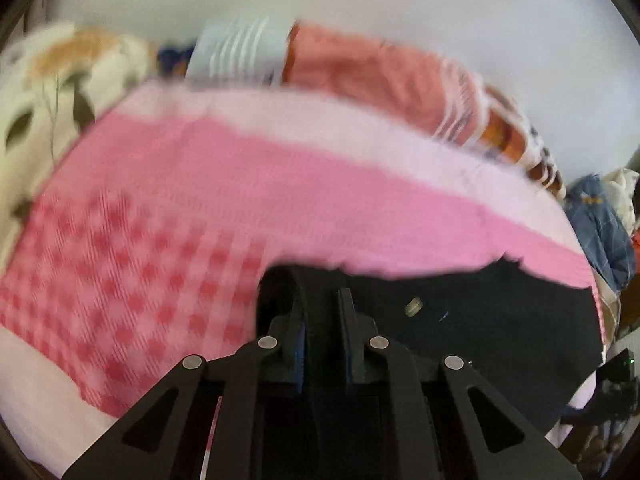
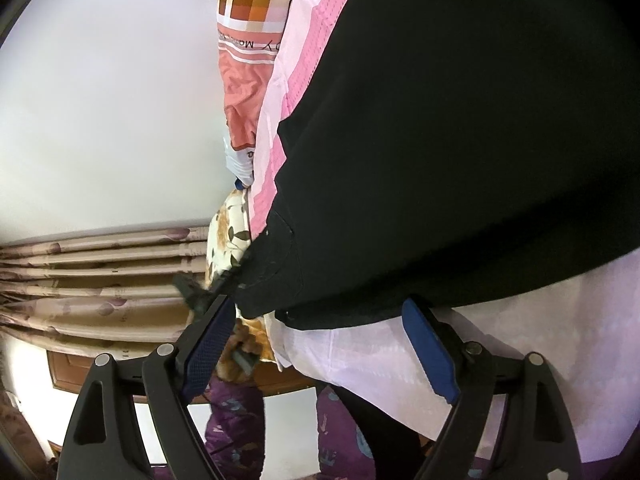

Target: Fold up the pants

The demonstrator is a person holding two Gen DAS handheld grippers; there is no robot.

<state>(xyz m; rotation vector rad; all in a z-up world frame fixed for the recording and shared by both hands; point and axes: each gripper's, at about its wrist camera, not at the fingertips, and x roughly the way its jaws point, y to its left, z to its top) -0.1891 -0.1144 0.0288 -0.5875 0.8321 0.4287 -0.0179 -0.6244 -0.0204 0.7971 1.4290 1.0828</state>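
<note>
Black pants (image 2: 460,140) lay on the pink bed (image 1: 280,200); left tongs (image 1: 322,304) were clenched on their edge, right tongs (image 2: 320,316) gaped beside them.

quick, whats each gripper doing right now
left gripper: shut on the black pants.
right gripper: open, nothing held, at the pants' edge.
</note>
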